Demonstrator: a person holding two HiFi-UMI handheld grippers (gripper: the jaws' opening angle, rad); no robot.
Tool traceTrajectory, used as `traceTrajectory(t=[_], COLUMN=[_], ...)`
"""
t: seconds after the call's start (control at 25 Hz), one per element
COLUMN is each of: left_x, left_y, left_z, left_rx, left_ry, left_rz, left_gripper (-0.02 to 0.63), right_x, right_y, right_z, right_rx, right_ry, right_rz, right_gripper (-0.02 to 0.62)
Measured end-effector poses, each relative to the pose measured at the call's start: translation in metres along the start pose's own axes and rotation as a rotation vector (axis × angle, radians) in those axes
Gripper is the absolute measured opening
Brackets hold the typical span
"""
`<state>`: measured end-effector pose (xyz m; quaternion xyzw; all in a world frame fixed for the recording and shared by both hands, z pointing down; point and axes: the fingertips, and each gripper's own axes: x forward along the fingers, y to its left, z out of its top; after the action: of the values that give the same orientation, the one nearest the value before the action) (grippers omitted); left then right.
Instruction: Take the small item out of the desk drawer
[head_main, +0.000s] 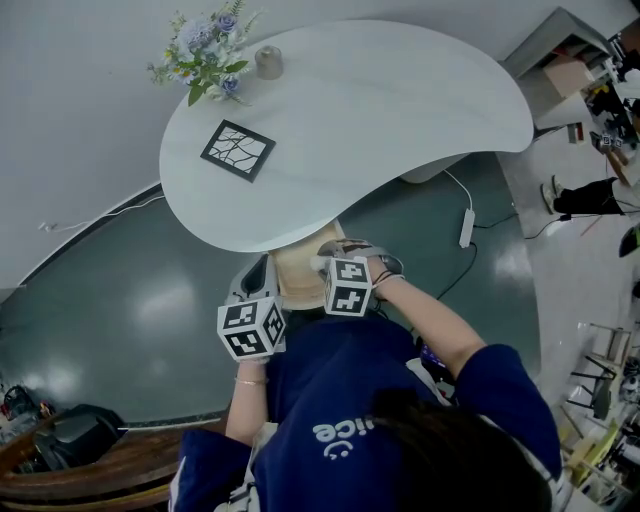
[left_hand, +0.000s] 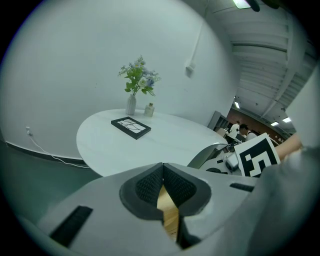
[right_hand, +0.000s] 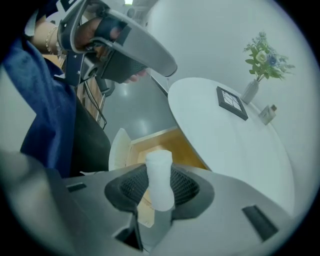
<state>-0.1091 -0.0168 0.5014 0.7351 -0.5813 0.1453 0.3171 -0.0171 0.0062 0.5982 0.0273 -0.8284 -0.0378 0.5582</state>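
A small white bottle (right_hand: 160, 175) stands upright between the pads of my right gripper (right_hand: 159, 194), which is shut on it just above the open drawer (right_hand: 172, 145). The drawer's pale wooden inside shows below the bottle, and its white front (right_hand: 118, 152) faces the person. In the head view the right gripper (head_main: 332, 256) hovers over the drawer (head_main: 298, 276) at the white table's (head_main: 400, 110) near edge. My left gripper (head_main: 262, 274) sits beside the drawer's left side. Its pads (left_hand: 150, 186) meet with nothing between them, and wood shows behind them.
A black picture frame (head_main: 238, 150), a vase of flowers (head_main: 205, 55) and a small jar (head_main: 268, 62) stand on the table's far side. A white cable with an adapter (head_main: 466, 228) lies on the green floor. A dark bag (head_main: 75, 435) sits at lower left.
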Motion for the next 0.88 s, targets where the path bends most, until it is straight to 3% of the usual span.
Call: traceTrajectory(t=[0.48, 0.88], left_x=[-0.001, -0.006], left_y=[-0.019, -0.013], left_z=[0.013, 0.026], left_rx=[0.066, 0.071], left_ry=[-0.056, -0.114], left_rz=[0.01, 0.077], left_gripper=[0.005, 0.005], right_x=[-0.027, -0.053], right_y=[-0.01, -0.029], right_z=[0.006, 0.01], right_rx=[0.275, 0.474], right_ry=[-0.144, -0.256], right_rz=[0.003, -0.017], right_gripper=[0.135, 0.135])
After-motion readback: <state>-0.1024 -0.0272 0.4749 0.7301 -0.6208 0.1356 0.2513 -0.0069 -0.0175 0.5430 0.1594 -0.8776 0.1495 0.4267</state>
